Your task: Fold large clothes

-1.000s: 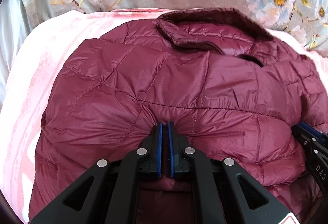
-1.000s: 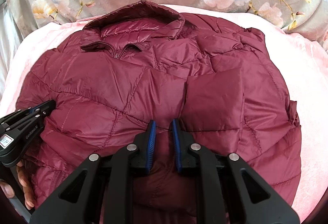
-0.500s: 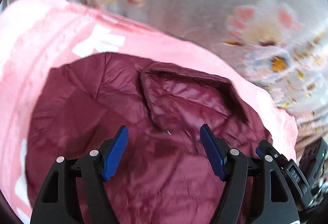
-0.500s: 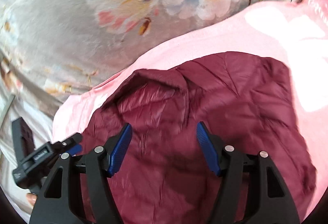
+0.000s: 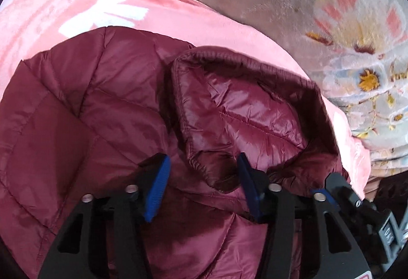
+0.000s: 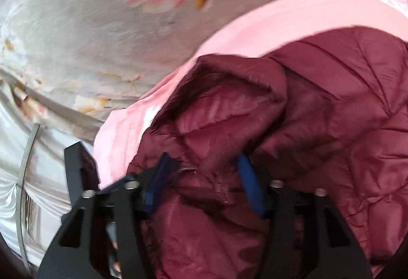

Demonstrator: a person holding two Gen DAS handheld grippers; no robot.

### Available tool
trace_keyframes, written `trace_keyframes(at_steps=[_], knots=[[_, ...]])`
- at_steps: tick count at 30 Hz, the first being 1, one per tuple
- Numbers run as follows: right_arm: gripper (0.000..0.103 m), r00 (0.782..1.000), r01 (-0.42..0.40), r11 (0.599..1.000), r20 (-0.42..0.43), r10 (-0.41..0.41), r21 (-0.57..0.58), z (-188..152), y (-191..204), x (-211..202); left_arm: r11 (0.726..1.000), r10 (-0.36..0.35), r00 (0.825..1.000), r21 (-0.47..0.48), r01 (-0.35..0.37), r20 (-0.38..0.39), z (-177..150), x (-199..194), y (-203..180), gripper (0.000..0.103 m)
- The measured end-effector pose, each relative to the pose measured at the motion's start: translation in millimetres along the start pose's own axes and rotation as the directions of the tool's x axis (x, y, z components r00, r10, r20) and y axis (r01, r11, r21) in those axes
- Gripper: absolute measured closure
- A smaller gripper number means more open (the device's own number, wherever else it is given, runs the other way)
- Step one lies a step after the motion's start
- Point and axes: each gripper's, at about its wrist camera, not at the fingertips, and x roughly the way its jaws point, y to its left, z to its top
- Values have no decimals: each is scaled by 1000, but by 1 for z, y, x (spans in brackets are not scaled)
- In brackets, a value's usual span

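Observation:
A maroon quilted puffer jacket [image 5: 97, 110] lies on a pink blanket [image 5: 76, 5]; it also fills the right wrist view [image 6: 331, 110]. Its collar [image 5: 244, 105] stands up near the far edge and shows in the right wrist view [image 6: 229, 110] too. My left gripper [image 5: 201, 187] is open, jaws wide apart, just above the jacket at the near end of the collar. My right gripper [image 6: 204, 182] is open over the collar and zipper area. The right gripper's body [image 5: 357, 205] shows at the lower right of the left wrist view.
A grey floral blanket [image 5: 331, 23] lies beyond the pink blanket, also seen in the right wrist view [image 6: 102, 23]. White satin fabric [image 6: 38, 177] lies at the left of the right wrist view. The pink blanket [image 6: 293, 21] extends to the right.
Both grippers were shut on the jacket's hem a second ago. They have let go, opened wide and moved forward to the collar.

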Motion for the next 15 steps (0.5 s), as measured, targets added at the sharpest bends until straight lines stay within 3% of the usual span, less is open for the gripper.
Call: trace_keyframes(at_steps=[3, 5, 6, 9, 12, 15], knots=[[54, 992, 124, 991, -22, -125, -43, -5, -1, 7, 999, 26, 1000, 25, -26, 13, -4, 0, 0, 66], [55, 991, 126, 992, -41, -127, -28, -10, -9, 10, 999, 24, 1000, 27, -24, 19, -5, 0, 3, 67], [61, 991, 130, 991, -30, -130, -25, -11, -11, 9, 999, 25, 999, 28, -26, 24, -6, 0, 4, 69], [92, 990, 143, 989, -4, -143, -35, -16, -14, -2, 997, 62, 998, 45, -64, 30, -8, 1, 5, 89], [93, 983, 184, 980, 17, -183, -74, -22, -16, -13, 991, 89, 995, 92, -94, 48, -16, 0, 7, 92], [94, 973, 228, 968, -21, -232, -102, -28, -25, -4, 981, 115, 990, 148, -125, 77, -24, 4, 3, 92]])
